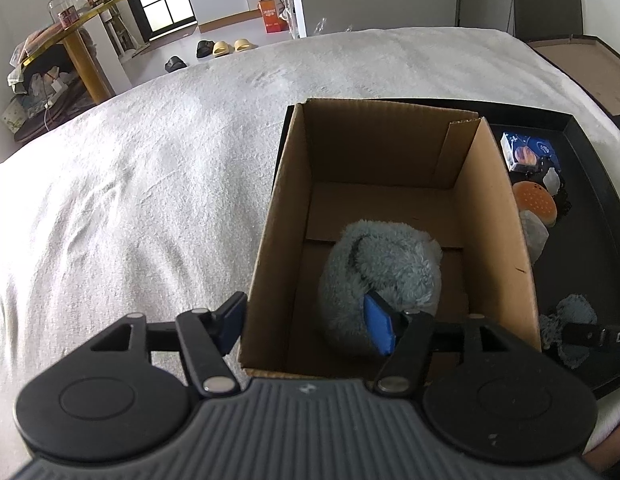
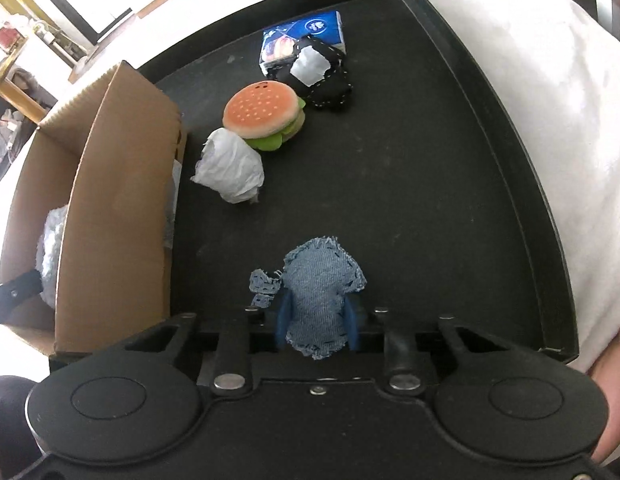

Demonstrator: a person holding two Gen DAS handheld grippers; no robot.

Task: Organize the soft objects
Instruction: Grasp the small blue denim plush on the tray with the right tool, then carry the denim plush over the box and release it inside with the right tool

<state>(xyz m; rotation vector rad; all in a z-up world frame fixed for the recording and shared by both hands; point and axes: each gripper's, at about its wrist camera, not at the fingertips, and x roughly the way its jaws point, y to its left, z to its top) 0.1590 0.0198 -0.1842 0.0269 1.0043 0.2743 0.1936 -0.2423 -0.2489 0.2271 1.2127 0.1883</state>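
Left gripper (image 1: 308, 322), fingers wide, straddles the cardboard box (image 1: 498, 216) wall beside the deposited grey plush (image 1: 384, 272) at lower centre; right gripper (image 2: 317, 326) pinches the denim toy (image 2: 320, 292), apparently boxward next.

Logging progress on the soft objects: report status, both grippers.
Left gripper open, jaws straddling the cardboard box wall, fluffy grey plush inside. Right gripper shut on denim plush over the black tray. Nothing blocking.

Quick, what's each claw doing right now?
Left claw: open, straddling the wall of the cardboard box.
Right claw: closed on the denim toy.
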